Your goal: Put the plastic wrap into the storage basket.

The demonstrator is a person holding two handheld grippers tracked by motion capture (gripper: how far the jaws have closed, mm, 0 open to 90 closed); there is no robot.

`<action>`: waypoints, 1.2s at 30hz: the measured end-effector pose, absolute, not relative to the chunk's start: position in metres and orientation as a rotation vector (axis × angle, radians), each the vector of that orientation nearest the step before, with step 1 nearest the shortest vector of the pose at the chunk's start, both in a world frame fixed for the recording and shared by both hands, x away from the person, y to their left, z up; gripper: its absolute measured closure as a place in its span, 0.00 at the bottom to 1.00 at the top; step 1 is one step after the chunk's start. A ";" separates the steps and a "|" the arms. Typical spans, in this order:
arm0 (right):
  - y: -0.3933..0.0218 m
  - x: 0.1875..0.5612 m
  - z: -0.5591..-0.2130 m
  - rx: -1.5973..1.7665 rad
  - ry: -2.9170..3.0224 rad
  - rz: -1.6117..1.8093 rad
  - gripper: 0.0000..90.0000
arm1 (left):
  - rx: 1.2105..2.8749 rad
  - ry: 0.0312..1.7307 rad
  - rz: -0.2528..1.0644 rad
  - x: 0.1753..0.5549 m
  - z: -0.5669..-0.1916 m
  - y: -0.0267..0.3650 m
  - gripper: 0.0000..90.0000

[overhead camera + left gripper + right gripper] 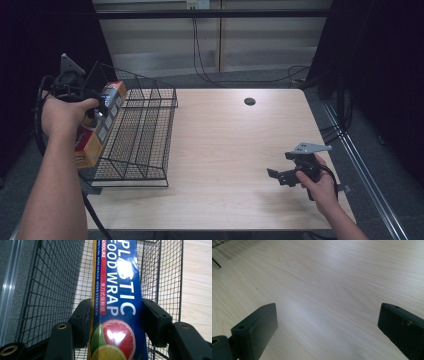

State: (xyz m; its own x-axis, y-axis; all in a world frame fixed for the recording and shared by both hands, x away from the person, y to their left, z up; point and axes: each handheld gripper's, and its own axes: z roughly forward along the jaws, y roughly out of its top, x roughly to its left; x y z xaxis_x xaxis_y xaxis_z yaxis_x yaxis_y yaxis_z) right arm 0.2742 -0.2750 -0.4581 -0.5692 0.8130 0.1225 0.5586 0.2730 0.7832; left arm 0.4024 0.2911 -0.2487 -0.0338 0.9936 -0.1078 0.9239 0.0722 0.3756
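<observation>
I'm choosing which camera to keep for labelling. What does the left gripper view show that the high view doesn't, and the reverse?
Left gripper view alone: the words PLASTIC FOOD WRAP and citrus pictures on the long blue cardboard box, with the left gripper and its black jaws pressed on both its sides.

High view alone: the whole pale wooden table, the right gripper held open above it, both forearms.

Both: the box inside the black wire basket.

The wire basket (142,135) walls off the table's (230,150) left edge; the rest lies open.
</observation>
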 end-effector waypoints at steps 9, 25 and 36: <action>-0.275 0.274 -0.459 1.250 2.252 1.182 0.03 | 1.907 2.026 0.285 0.406 -0.257 0.289 0.50; -0.274 0.274 -0.459 1.250 2.260 1.180 0.03 | 1.911 2.039 0.268 0.410 -0.271 0.286 0.49; -0.274 0.274 -0.460 1.251 2.257 1.179 0.03 | 1.906 2.054 0.271 0.413 -0.277 0.288 0.48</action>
State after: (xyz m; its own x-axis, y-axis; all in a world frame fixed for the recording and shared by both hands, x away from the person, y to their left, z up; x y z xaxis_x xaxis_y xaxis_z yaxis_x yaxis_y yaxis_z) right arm 0.2739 -0.2741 -0.4595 -0.5738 0.8103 0.1195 0.5611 0.2826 0.7780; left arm 0.4126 0.2881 -0.2774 -0.0547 0.9928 -0.1067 0.9311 0.0893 0.3537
